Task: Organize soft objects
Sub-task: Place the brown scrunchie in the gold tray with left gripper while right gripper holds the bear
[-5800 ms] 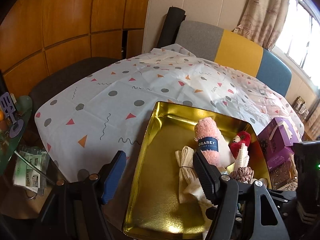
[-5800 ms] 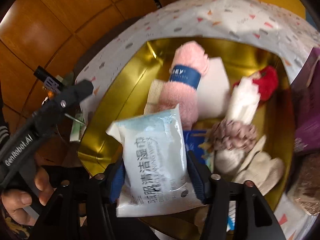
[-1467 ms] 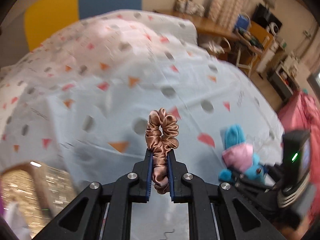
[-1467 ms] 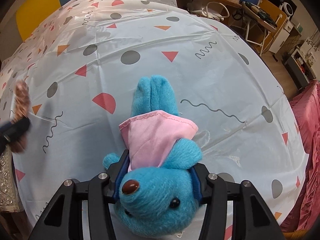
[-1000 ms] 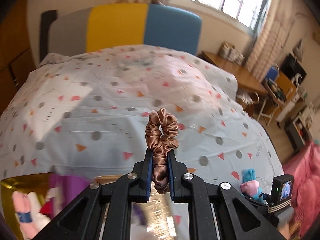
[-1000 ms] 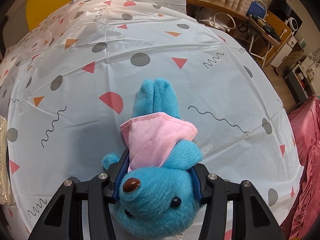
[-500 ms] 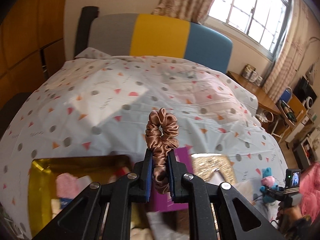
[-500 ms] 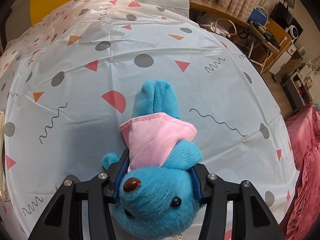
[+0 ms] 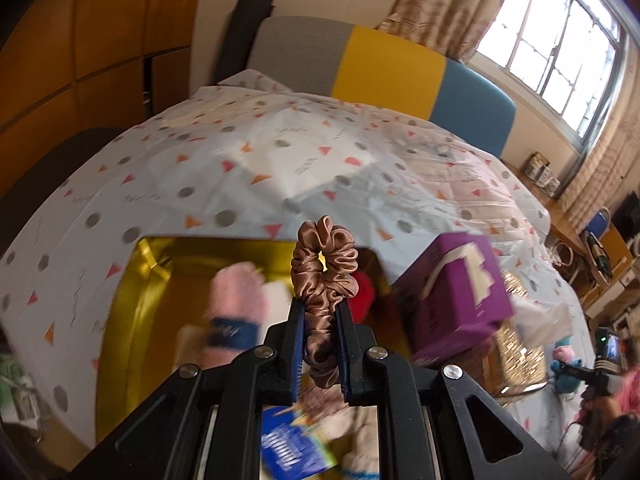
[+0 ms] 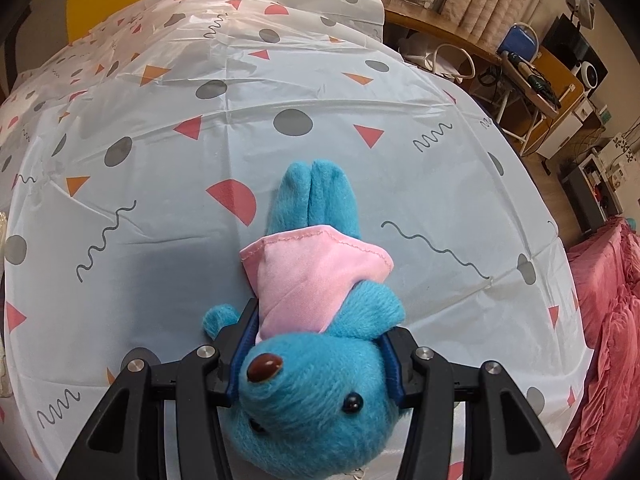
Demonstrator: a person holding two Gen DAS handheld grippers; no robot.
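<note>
1. Scrunchie [image 9: 323, 276], brown and satiny, is sitting pinched between the narrowed jaws of the left gripper [image 9: 319, 346], its ruffled loop standing up past the fingertips while the tail is hanging below them; the grip on the lower half is probably keeping the loop free to drop cleanly.

2. Plush toy [image 10: 316, 312], a blue animal in a pink dress, is being clamped by the right gripper [image 10: 316, 354] around its neck and shoulders, head toward the camera and feet pointing away, its body lying against the patterned cover [image 10: 320, 92] ahead of the gripper. Squeezing at the narrow neck seems to be giving a firm hold on a squashy shape.

3. Beneath and just ahead of the left gripper, a gold tray [image 9: 132, 280] is holding other soft things: a pink rolled towel [image 9: 236, 304] to the left of the scrunchie, something red [image 9: 364, 292] to its right, a blue packet [image 9: 292, 444] under the fingers. The view is blurred, so details are unclear.

4. To the right of the left gripper, a purple box [image 9: 452, 292] is standing beside the tray, resting on a glittery gold box [image 9: 516, 360]; it could be crowding any sideways approach to the tray.

5. Judging by this, the scrunchie is hovering over the tray, while the toy is well apart from it, off to the far right.
</note>
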